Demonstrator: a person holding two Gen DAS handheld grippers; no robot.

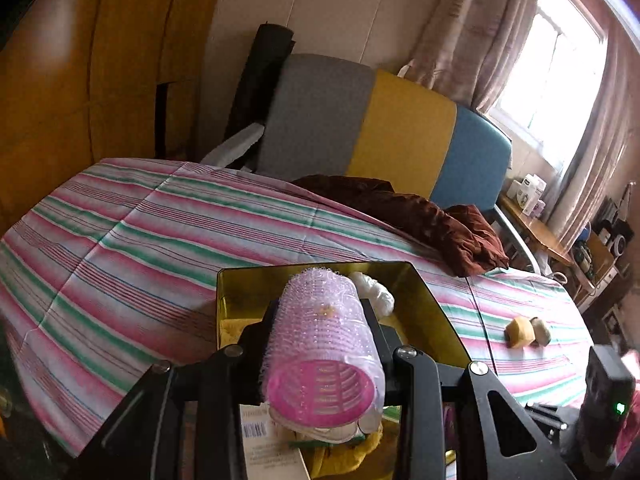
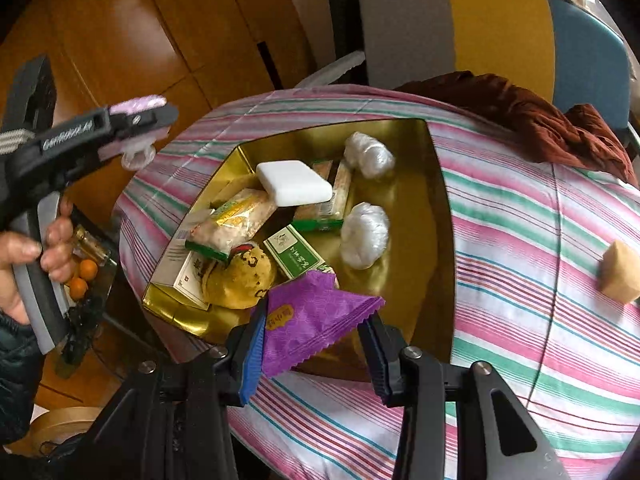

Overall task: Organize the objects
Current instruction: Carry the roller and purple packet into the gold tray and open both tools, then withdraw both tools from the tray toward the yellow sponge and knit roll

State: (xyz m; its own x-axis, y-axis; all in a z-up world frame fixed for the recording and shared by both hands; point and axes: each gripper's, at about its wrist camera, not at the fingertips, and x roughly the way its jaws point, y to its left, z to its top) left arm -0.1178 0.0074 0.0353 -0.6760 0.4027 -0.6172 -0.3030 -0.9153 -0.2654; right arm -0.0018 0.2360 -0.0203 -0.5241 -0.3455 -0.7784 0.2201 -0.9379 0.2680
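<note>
- we hold a pink hair roller (image 1: 324, 344) clamped in our left gripper (image 1: 320, 320), above the near edge of the gold tin (image 1: 436, 312).
- our right gripper (image 2: 316, 344) pinches a purple packet (image 2: 316, 320) over the tin's near rim.
- the tin already holds snack packs, a white soap bar (image 2: 294, 182) and two wrapped white bundles.
- a yellow block (image 1: 519, 332) and a small grey-brown piece beside it are left on the striped cloth (image 1: 140, 240).
- only the right view shows the tin's contents; only the left view shows the roller end-on and the grey-brown piece.
</note>
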